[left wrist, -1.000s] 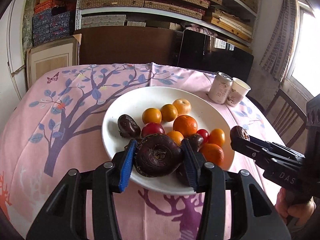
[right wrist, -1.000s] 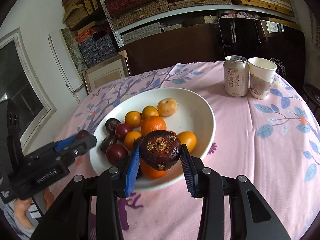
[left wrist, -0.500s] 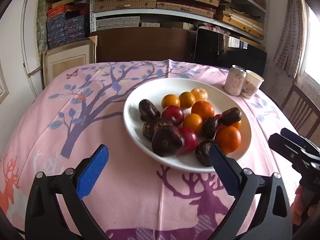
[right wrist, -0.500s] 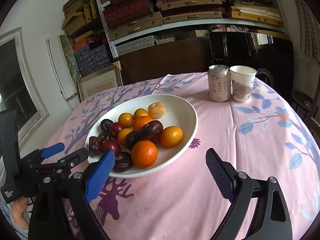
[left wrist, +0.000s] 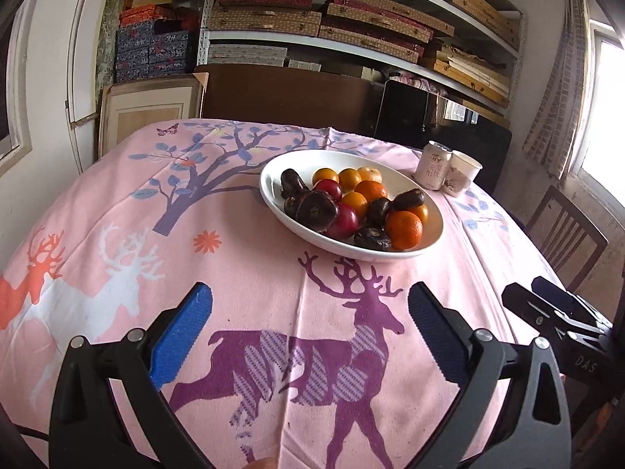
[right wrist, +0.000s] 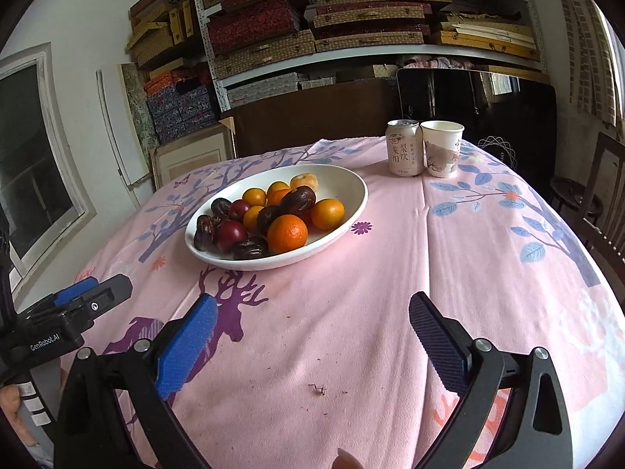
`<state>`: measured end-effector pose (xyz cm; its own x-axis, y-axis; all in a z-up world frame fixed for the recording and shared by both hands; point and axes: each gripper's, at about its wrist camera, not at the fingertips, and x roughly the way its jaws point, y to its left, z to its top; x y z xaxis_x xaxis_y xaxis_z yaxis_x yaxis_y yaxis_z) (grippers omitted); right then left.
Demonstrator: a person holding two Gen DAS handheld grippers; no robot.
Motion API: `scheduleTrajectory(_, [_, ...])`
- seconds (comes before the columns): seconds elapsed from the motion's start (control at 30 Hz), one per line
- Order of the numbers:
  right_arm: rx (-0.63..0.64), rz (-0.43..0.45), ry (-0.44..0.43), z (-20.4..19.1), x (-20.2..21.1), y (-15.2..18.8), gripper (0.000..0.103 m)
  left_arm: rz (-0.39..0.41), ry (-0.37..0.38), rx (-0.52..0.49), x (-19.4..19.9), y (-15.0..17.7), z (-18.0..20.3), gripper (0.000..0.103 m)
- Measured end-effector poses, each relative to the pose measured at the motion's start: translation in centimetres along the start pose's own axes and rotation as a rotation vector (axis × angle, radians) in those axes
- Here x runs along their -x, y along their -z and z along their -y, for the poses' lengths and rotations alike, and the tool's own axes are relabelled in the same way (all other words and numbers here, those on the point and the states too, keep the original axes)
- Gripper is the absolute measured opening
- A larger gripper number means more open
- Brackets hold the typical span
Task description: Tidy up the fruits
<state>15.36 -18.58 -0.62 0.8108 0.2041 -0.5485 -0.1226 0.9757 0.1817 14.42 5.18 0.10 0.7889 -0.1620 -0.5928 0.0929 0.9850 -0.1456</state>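
A white oval plate (left wrist: pixel 273 189) (right wrist: pixel 351 211) on the pink tablecloth holds several oranges (left wrist: pixel 405 230) (right wrist: pixel 287 233), red plums (left wrist: pixel 345 221) (right wrist: pixel 230 233) and dark brown fruits (left wrist: pixel 316 211) (right wrist: pixel 298 200). My left gripper (left wrist: pixel 308 326) is open and empty, held back over the near part of the table, well short of the plate. My right gripper (right wrist: pixel 312 332) is open and empty, likewise back from the plate. Each gripper shows at the edge of the other's view.
A drink can (right wrist: pixel 404 147) (left wrist: pixel 433 166) and a paper cup (right wrist: pixel 441 148) (left wrist: pixel 463 174) stand at the far right of the table. A wooden chair (left wrist: pixel 566 230) stands at the right. Shelves of boxes (right wrist: pixel 312 39) line the wall behind.
A second ago each gripper was shut on a dark fruit over the plate. Both let go, opened wide and drew back toward the near table edge. Both fruits lie on the plate.
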Motion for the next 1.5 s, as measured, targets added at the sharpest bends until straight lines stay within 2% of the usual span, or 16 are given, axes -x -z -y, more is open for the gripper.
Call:
scheduleTrajectory(0.07, [0.036,-0.001,-0.012,-0.8,0.1,0.2,0.099,-0.009,-0.009,-0.029,0.0,0.4,0.7,0.098])
scheduleTrajectory(0.17, [0.109,-0.016,0.002,-2.2,-0.1,0.6,0.099,-0.009,-0.073,-0.107,-0.1,0.7,2.3,0.098])
scheduleTrajectory(0.23, [0.138,-0.026,0.011,-2.8,-0.2,0.8,0.099,0.003,-0.103,-0.122,0.0,0.7,2.6,0.098])
scheduleTrajectory(0.4, [0.126,-0.024,-0.012,-2.7,0.1,0.8,0.099,0.015,-0.045,-0.071,0.4,0.4,1.6,0.098])
scheduleTrajectory(0.6, [0.123,-0.032,-0.014,-2.8,0.0,0.9,0.099,0.008,-0.054,-0.057,0.3,0.3,1.3,0.098])
scheduleTrajectory(0.97, [0.131,-0.057,-0.019,-3.1,-0.5,1.0,0.099,-0.005,-0.089,-0.102,0.0,0.5,2.0,0.098])
scheduleTrajectory(1.5, [0.127,-0.059,-0.037,-3.1,-0.5,1.2,0.099,-0.018,-0.073,-0.098,-0.2,0.7,1.8,0.098])
